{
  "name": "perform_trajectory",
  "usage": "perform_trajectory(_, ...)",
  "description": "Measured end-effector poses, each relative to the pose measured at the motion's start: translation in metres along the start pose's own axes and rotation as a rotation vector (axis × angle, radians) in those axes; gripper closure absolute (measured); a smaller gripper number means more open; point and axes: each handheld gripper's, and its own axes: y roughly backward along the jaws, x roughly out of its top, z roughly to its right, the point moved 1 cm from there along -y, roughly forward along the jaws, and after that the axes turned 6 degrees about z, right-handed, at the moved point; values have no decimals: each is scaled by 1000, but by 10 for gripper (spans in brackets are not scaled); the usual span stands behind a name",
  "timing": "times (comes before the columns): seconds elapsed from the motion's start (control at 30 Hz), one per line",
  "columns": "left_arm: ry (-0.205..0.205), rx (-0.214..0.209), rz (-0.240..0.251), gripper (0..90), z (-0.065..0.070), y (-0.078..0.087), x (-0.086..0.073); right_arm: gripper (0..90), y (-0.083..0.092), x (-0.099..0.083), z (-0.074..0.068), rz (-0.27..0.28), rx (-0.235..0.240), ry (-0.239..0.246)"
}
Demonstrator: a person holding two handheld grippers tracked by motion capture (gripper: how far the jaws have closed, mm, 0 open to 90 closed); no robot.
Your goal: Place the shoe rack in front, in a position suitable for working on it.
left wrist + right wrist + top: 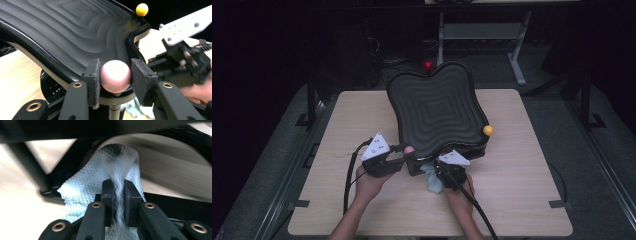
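A black wavy tray [437,107] with a ridged inner surface stands tilted on a stand at the table's middle. My left gripper [404,154] is shut on a pink ball [115,76] at the tray's near rim [37,53]; the ball [409,149] shows at the rim from above. A yellow ball [488,130] sits on the tray's right corner, and the same yellow ball [142,9] shows in the left gripper view. My right gripper [118,195] is shut on a white paper towel [110,170], pressed up against the tray's underside. The towel [431,177] hangs below the tray's front edge.
A red ball [428,65] lies beyond the tray's far edge. The wooden table [522,165] has bare room on both sides of the tray. Dark floor and a metal frame [517,55] lie behind.
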Motion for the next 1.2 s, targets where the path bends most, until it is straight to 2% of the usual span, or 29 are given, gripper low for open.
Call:
perform_trajectory(0.07, 1, 2, -2, 604, 0, 0, 0, 809, 0, 0, -6, -3, -6, 46)
perform_trajectory(0.13, 3, 0, -2, 603, 0, 0, 0, 809, 1, 0, 1, -8, -1, 30)
perform_trajectory(0.27, 1, -1, -4, 603, 0, 0, 0, 809, 10, -4, 31, -8, -97, 4)
perform_trajectory(0.3, 0, -2, -5, 603, -1, 0, 1, 809, 13, -5, 41, -9, -126, -10)
perform_trajectory(0.33, 0, -2, -5, 604, -1, 0, 1, 809, 18, -7, 58, -9, -175, -36)
perform_trajectory(0.37, 0, -1, -5, 604, 0, 0, 1, 809, 18, -7, 58, -9, -175, -36)
perform_trajectory(0.47, 2, -1, -7, 604, 0, 0, 1, 810, 22, -9, 80, -10, -233, -73)
perform_trajectory(0.53, -1, 2, -6, 604, 0, 0, 1, 809, 22, -8, 81, -11, -233, -81)
perform_trajectory(0.57, 0, 3, -7, 604, 0, 0, 1, 809, 21, -8, 77, -11, -228, -67)
perform_trajectory(0.6, 1, 2, -8, 604, -1, 0, 1, 809, 19, -8, 69, -9, -191, -40)
perform_trajectory(0.63, 1, 2, -8, 604, -1, 0, 1, 809, 19, -8, 69, -9, -191, -40)
perform_trajectory(0.67, 2, 1, -8, 604, -1, 0, 1, 809, 19, -8, 67, -12, -196, -20)
perform_trajectory(0.73, 1, 2, -9, 603, -1, 0, 1, 809, 20, -8, 71, -16, -192, -25)
perform_trajectory(0.8, 1, 2, -9, 603, -1, 0, 1, 809, 22, -8, 82, -18, -237, -43)
perform_trajectory(0.9, 1, 0, -8, 603, -1, 0, 1, 810, 25, -9, 98, -14, -262, -85)
perform_trajectory(0.97, -1, -2, -7, 602, -2, 0, 1, 809, 25, -9, 96, -13, -258, -87)
perform_trajectory(1.07, 0, -3, -7, 603, -2, 0, 1, 809, 22, -8, 88, -10, -213, -60)
perform_trajectory(1.13, 0, -2, -7, 603, -2, 0, 1, 809, 22, -7, 93, -12, -208, -72)
perform_trajectory(1.2, 1, -2, -7, 603, -1, 0, 1, 808, 23, -8, 102, -6, -238, -92)
